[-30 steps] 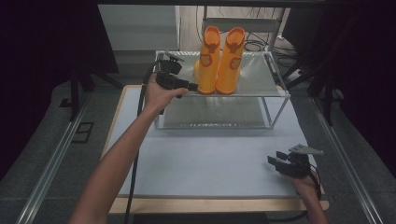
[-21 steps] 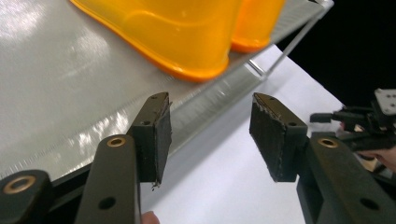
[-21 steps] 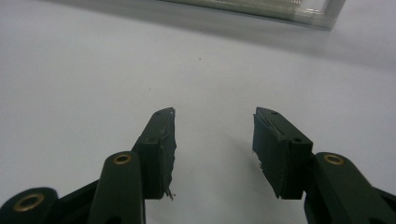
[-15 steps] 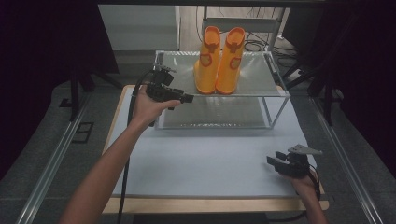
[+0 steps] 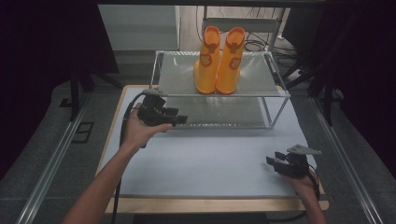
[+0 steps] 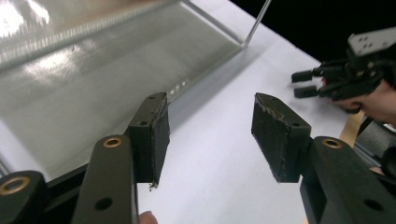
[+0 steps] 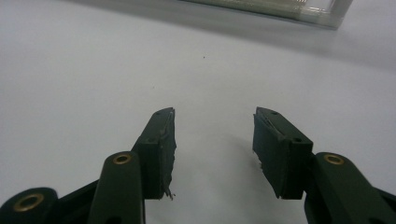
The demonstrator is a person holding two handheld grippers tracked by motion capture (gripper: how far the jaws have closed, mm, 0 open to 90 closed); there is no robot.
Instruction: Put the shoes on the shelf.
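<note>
Tongs on the left [image 5: 175,120] hang with jaws apart and empty, just in front of the wire shelf rack [image 5: 278,95]. Beyond them and up to their right, the pair of orange rubber boots [image 5: 219,63] stands upright on the top shelf, side by side, well clear of either tool. Judging by that, placing looks finished and only withdrawal remains. Far right, the other tongs [image 5: 280,162] rest low on the desk [image 5: 210,158], likewise spread and empty.

Two black handheld grippers: the left gripper [image 6: 209,133] shows ribbed pads and brass-ringed pivot screws (a black cable trails behind it); the right gripper [image 5: 274,158] carries a grey three-cornered plate on top.
</note>
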